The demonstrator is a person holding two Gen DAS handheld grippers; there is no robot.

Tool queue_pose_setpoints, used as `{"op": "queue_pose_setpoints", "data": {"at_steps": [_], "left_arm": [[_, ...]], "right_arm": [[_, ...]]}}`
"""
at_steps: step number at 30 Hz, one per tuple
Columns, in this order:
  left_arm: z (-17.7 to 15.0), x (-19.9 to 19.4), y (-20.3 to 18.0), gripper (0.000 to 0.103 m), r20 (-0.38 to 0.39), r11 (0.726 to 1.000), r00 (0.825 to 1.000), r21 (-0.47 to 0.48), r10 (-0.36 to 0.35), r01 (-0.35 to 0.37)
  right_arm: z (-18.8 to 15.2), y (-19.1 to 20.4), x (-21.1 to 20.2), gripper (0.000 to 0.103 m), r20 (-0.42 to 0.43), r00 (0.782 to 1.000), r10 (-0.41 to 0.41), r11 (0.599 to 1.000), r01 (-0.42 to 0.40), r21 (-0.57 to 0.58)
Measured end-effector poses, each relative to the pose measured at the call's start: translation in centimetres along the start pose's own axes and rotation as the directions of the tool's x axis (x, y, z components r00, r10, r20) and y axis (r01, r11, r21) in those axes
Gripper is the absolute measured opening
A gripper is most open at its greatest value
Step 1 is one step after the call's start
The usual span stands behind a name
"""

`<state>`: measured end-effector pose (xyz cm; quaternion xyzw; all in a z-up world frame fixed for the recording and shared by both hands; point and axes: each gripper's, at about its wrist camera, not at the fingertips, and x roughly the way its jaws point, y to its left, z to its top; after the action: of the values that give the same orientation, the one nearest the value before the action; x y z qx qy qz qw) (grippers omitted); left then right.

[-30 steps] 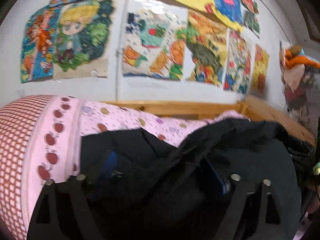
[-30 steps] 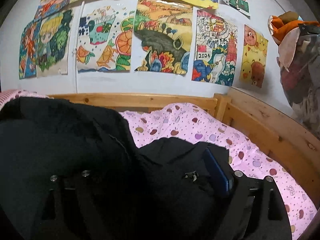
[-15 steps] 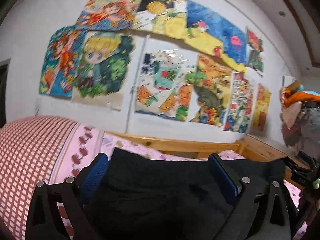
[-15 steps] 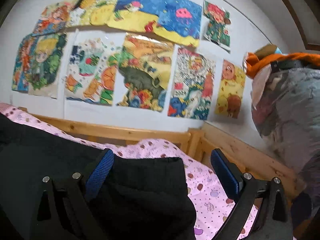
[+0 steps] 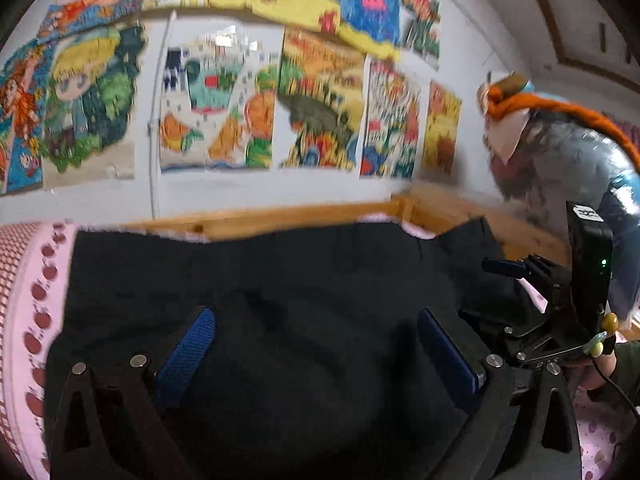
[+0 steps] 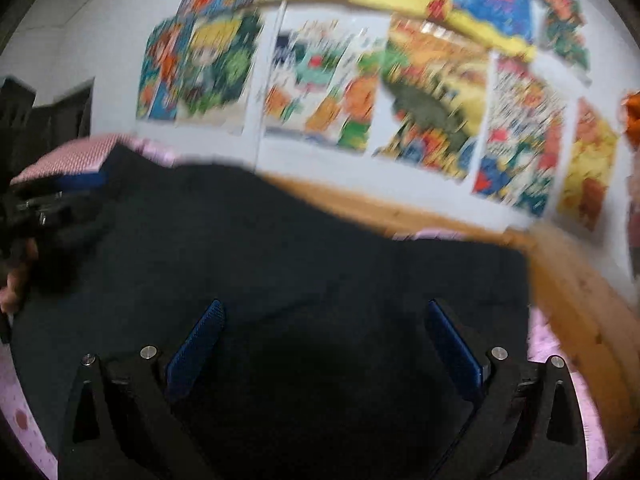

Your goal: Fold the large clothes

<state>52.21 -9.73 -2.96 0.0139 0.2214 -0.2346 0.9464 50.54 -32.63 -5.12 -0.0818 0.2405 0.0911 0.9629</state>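
A large black garment (image 5: 320, 280) lies spread fairly flat on the bed, and it fills the lower half of the right wrist view (image 6: 280, 240) too. My left gripper (image 5: 316, 344) hovers over it, open, with the blue pads (image 5: 184, 356) wide apart and nothing pressed between them. My right gripper (image 6: 324, 336) is over the garment's right part. Its jaws are still opening, with cloth below them but none pinched. Each gripper shows in the other's view: the right one (image 5: 496, 292) at the right edge, the left one (image 6: 60, 192) at the far left.
The bed has a pink spotted sheet (image 5: 40, 320), a red-checked pillow (image 5: 12, 248) at the left and a wooden frame (image 5: 280, 220) along the wall and right side (image 6: 580, 280). Colourful posters (image 5: 320, 100) cover the wall. A grey and orange bundle (image 5: 560, 160) stands at the right.
A second ago both grippers' pads were buried in bunched black cloth. The pads have since come free and spread wider, and the garment now lies flat. Both views have swung sideways.
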Motion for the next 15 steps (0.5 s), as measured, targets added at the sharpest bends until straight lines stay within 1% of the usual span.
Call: {"op": "queue_pose_setpoints", "data": {"at_steps": [1, 3, 5, 9, 12, 15], "left_arm": [[-0.1, 0.7, 0.0, 0.102, -0.029, 1.000, 1.000, -0.001, 0.010, -0.010], [-0.3, 1.9, 0.1, 0.102, -0.066, 1.000, 0.997, -0.004, 0.027, -0.027], [-0.2, 2.4, 0.2, 0.103, -0.079, 0.999, 0.996, -0.012, 0.041, -0.042], [0.6, 3.8, 1.2, 0.103, -0.101, 0.994, 0.990, -0.043, 0.097, -0.102], [1.4, 5.8, 2.5, 0.103, -0.161, 0.986, 0.978, -0.071, 0.135, -0.148], [1.6, 7.8, 3.4, 0.103, -0.230, 0.984, 0.963, -0.081, 0.138, -0.160]], "right_arm": [[-0.2, -0.4, 0.6, 0.098, -0.008, 1.000, 0.009, 1.000, -0.009, 0.022], [-0.5, -1.0, 1.1, 0.099, -0.011, 1.000, 0.002, 0.998, -0.001, 0.060], [-0.6, -1.7, 1.7, 0.099, -0.014, 1.000, -0.010, 0.995, 0.011, 0.095], [0.0, -2.7, 3.6, 0.099, -0.038, 0.998, -0.047, 0.991, 0.051, 0.127], [0.7, -3.0, 5.5, 0.099, -0.081, 0.994, -0.070, 0.989, 0.080, 0.122], [1.1, -3.2, 7.9, 0.101, -0.164, 0.984, -0.062, 0.990, 0.082, 0.113]]}}
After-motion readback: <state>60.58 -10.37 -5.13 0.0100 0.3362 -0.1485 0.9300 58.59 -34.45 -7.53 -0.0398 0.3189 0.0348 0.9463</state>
